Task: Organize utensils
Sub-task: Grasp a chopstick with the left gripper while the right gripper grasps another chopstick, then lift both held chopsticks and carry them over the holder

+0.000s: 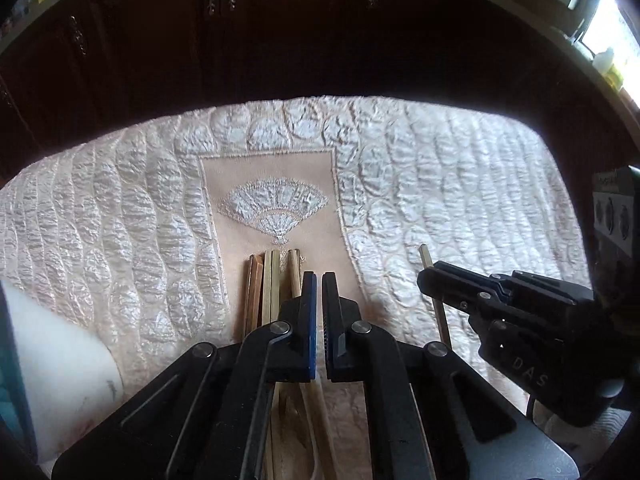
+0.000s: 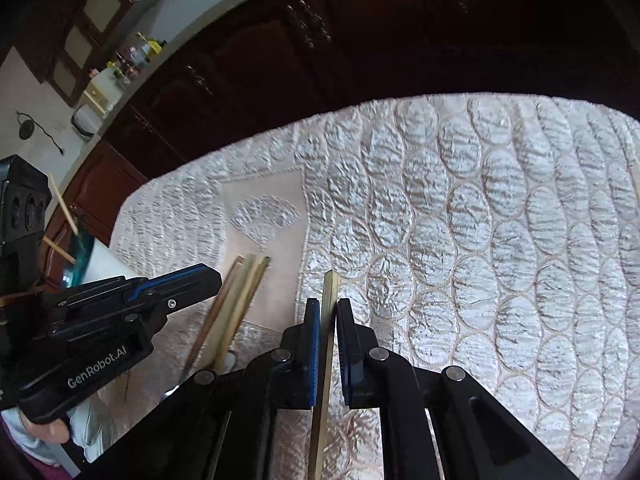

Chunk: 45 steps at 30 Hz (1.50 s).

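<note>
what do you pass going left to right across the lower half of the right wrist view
left hand-held gripper → loose bundle of chopsticks on the beige panel → single chopstick between the right hand-held gripper fingers → bare quilted cloth

Count of items in view:

- Pale wooden chopsticks lying bundled on the peach centre panel (image 1: 269, 284): at least four; the exact number cannot be told.
- Single pale wooden chopstick apart from the bundle (image 2: 328, 344): one.
- Quilted cream cloth with embroidered fan motif (image 1: 460, 184): one.
- Black two-finger grippers with blue pads: two.
</note>
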### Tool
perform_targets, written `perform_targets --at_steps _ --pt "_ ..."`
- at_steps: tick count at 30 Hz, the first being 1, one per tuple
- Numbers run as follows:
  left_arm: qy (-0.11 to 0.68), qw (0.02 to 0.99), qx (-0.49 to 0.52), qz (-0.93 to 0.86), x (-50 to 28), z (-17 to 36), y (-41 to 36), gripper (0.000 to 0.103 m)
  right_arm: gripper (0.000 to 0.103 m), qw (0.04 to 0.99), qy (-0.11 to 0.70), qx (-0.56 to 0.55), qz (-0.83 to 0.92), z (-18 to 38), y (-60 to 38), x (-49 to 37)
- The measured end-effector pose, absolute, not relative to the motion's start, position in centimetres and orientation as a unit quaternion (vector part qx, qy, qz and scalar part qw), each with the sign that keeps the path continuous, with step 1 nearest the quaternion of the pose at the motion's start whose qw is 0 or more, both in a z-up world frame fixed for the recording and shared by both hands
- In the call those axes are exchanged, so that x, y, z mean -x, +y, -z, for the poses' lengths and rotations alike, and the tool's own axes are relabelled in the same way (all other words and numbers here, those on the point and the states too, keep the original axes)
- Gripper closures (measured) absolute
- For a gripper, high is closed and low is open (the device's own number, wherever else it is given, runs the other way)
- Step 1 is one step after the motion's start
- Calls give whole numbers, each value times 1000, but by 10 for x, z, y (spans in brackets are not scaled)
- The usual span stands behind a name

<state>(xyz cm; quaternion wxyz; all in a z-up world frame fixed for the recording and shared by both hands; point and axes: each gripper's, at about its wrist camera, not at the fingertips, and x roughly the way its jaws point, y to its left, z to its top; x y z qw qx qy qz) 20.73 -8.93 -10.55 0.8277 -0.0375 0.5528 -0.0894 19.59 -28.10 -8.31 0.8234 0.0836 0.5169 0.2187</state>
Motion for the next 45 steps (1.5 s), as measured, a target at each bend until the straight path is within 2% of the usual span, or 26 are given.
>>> perform_targets --at_steps 6,9,13,14,22,25,32,45 --pt "552 829 36 82 -197 96 -80 102 96 828 514 -81 -211 75 -286 -187" --pt "570 817 33 74 -199 110 -85 99 96 824 521 -79 -210 79 -290 -183" --pt "580 813 9 59 -202 130 -91 78 95 815 535 -69 -210 95 -289 -185" --pt "582 811 8 55 -203 133 -91 77 95 813 539 -67 -210 98 -288 -187" --pt "584 811 0 36 -223 153 -100 77 95 800 563 -48 -202 115 -276 -203" --pt "579 814 -11 43 -232 159 -111 97 95 796 567 -52 -207 123 -269 -207" --pt "569 819 14 70 -228 141 -111 99 95 802 549 -76 -220 121 -266 -206" --pt "507 852 65 116 -168 49 -96 99 96 831 483 -109 -253 45 -277 -170"
